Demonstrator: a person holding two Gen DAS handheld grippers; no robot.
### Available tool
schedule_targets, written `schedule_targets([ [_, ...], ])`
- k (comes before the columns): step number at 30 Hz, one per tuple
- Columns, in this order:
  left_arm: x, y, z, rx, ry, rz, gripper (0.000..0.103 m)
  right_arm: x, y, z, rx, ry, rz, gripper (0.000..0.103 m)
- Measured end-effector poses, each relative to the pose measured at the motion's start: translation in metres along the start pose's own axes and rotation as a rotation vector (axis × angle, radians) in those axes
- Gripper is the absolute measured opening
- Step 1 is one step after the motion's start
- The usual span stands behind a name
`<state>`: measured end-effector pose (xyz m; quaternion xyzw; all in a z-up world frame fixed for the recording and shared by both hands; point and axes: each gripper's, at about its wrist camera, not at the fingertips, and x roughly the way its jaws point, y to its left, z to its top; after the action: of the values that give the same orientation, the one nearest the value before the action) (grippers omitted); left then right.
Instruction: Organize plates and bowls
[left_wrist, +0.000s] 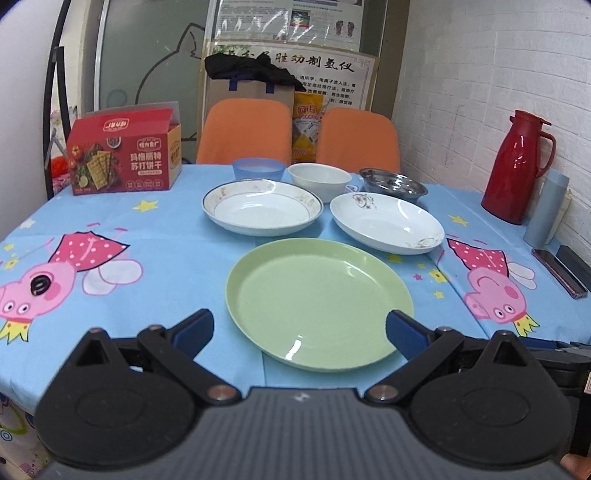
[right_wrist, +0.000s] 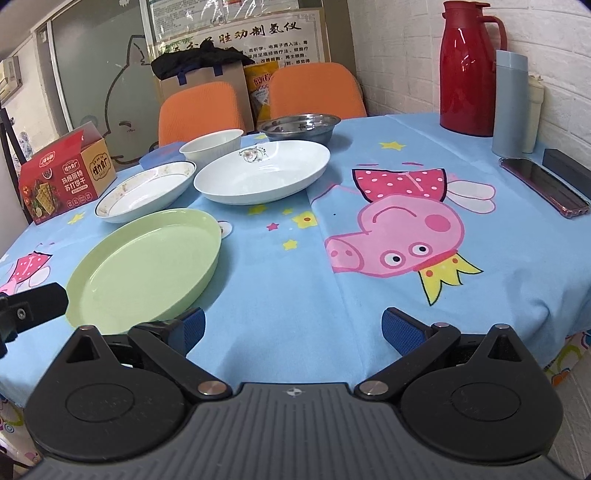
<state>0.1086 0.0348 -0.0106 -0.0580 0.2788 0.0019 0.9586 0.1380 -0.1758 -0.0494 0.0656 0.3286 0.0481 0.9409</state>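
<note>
My table (left_wrist: 177, 266), under its blue cartoon-pig cloth, fills both views. The green plate (left_wrist: 319, 304) lies flat, rim up, low in the centre of my left view. Above it sit two white plates: the dark-rimmed plate (left_wrist: 262, 208) at left and the oval flowered plate (left_wrist: 387, 223) at right, its long axis running upper left to lower right. Behind them, in a row, stand the blue bowl (left_wrist: 258, 169), white bowl (left_wrist: 319, 179) and steel bowl (left_wrist: 393, 184). My left gripper (left_wrist: 301, 332) is spread wide over the green plate's near rim, holding nothing; my right gripper (right_wrist: 293, 328) is likewise apart over bare cloth.
</note>
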Motion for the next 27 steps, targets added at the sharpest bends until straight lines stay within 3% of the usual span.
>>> schedule_targets([
  [7, 0.058, 0.040, 0.025, -0.096, 0.120, 0.021, 0.098, 0.037, 0.014, 0.026, -0.048, 0.046, 0.014, 0.103],
  [13, 0.087, 0.063, 0.039, -0.159, 0.169, 0.018, 0.098, 0.052, 0.007, 0.045, -0.008, 0.048, 0.040, 0.103],
  [22, 0.106, 0.061, 0.040, -0.084, 0.213, 0.015, 0.098, 0.075, 0.053, 0.041, -0.112, 0.108, 0.180, 0.103],
  [27, 0.115, 0.063, 0.037, -0.064, 0.248, 0.009, 0.098, 0.075, 0.071, 0.029, -0.253, 0.081, 0.127, 0.103],
])
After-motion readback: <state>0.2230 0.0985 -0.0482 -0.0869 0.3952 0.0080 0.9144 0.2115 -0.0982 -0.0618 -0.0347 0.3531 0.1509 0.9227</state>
